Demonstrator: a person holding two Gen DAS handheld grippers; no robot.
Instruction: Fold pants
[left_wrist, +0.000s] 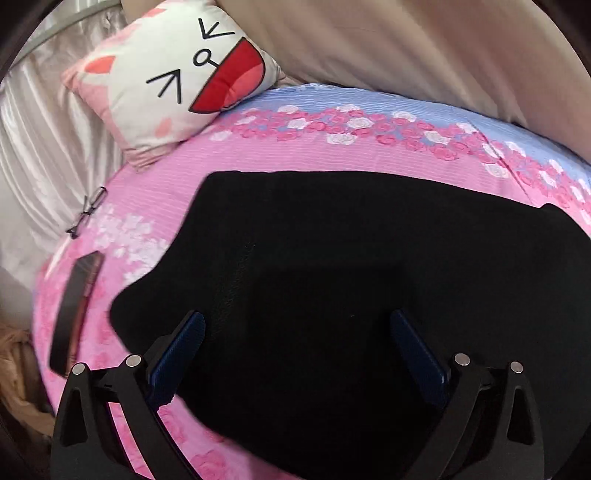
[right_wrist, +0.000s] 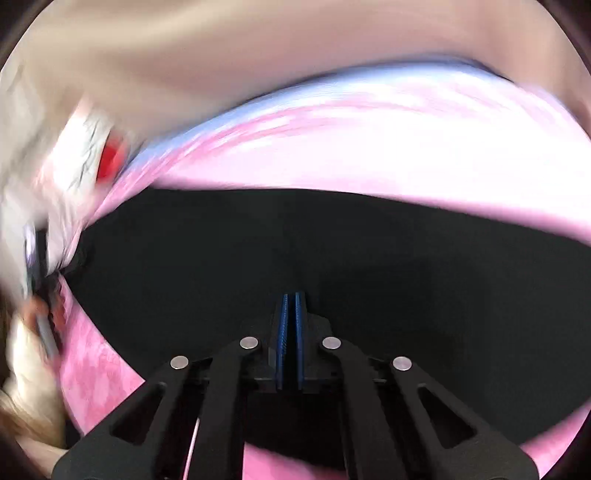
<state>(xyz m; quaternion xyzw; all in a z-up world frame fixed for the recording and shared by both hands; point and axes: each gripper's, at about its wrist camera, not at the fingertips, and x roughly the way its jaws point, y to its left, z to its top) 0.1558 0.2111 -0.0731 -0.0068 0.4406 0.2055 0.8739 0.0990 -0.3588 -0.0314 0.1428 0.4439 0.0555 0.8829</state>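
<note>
Left gripper (left_wrist: 297, 325): blue-padded jaws spread wide over the near part of the pants, nothing between them; black linkage arms fill the bottom of the left wrist view.
Right gripper (right_wrist: 291, 306): blue pads drawn almost together, only a thin slit between them, poised above the dark cloth; whether any fabric is pinched there cannot be told.
Pants (left_wrist: 351, 277): black, spread flat across the bedspread, a broad dark shape filling the middle and lower part of both views; in the left view one end narrows toward the lower left.
Bedspread (left_wrist: 258, 155): pink with rose print and a pale blue band along the far side, lying under the pants.
Pillow (left_wrist: 173, 74): white and pink with a cartoon face and red mouth, at the far left corner, overlapping the bedspread's edge.
Glasses (left_wrist: 86, 212): dark-framed, at the bedspread's left edge.
Phone (left_wrist: 75, 310): dark slab on the bedspread, left of the pants, apart from them.
Right wrist view: heavily blurred at the left edge.
</note>
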